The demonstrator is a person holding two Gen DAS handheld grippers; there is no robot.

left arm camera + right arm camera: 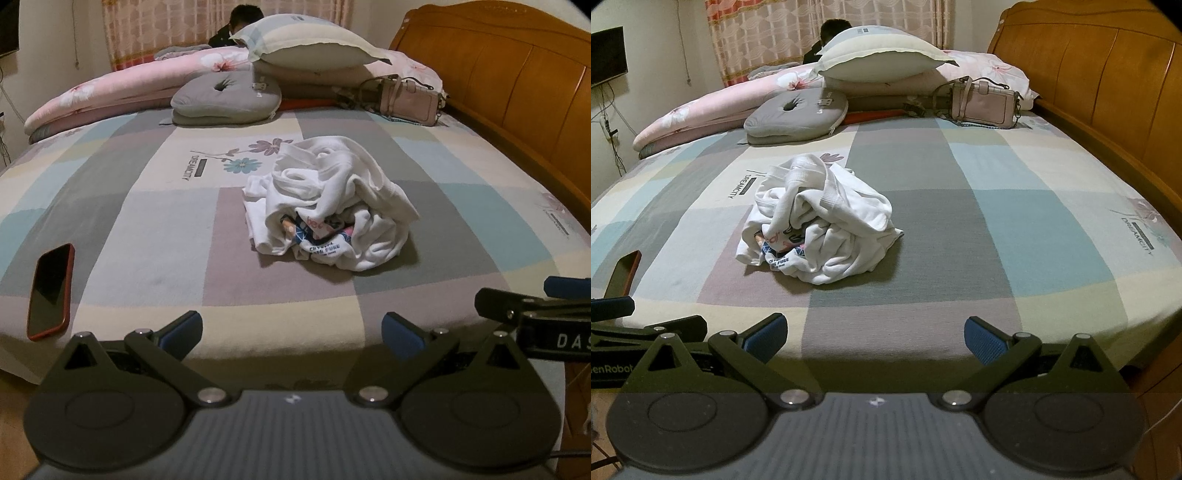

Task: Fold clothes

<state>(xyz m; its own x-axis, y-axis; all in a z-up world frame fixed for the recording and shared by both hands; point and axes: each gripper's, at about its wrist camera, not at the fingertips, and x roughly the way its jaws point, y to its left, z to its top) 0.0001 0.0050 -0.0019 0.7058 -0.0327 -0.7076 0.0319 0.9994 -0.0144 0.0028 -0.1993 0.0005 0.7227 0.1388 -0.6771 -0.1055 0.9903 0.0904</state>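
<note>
A crumpled white garment [328,206] with a printed patch lies bunched in a heap near the middle of the checked bed sheet [147,229]. The same white garment [820,225] shows left of centre in the right wrist view. My left gripper [291,334] hangs open at the bed's near edge, well short of the heap, with nothing between its blue pads. My right gripper [873,338] is open too, at the same near edge and to the right of the left one, also holding nothing. Each gripper shows at the side of the other's view.
A phone in a red case [50,291] lies at the near left of the bed. Pillows [306,48], a grey cushion [225,98], a pink quilt and a pink handbag [406,101] crowd the far end. A wooden headboard [517,74] runs along the right. A person sits behind the pillows.
</note>
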